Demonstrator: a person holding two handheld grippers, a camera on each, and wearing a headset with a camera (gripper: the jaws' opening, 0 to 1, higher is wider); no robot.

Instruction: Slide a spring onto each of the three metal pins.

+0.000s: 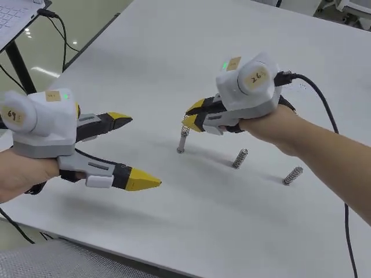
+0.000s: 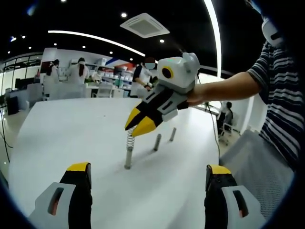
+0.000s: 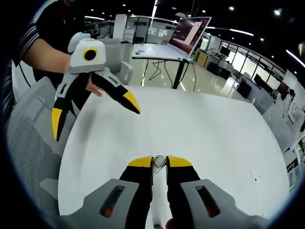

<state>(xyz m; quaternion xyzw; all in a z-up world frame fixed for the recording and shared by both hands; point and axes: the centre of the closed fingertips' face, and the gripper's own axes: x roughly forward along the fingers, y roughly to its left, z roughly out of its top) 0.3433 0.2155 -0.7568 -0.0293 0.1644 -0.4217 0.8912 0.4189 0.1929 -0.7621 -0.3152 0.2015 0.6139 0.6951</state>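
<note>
Two grippers are held over the white table [image 1: 174, 52]. The right gripper [image 1: 187, 119] comes in from the right on a hand with the forearm stretched across the table. It points down and to the left, its jaws pinched on a spring [image 1: 185, 132] sitting at the top of an upright pin [image 1: 181, 146]. The left gripper [image 1: 132, 149] is held level at the near left, well apart from that pin, jaws spread wide and holding nothing. A second pin [image 1: 240, 158] and a third pin [image 1: 293, 175] stand to the right, each wearing a spring.
</note>
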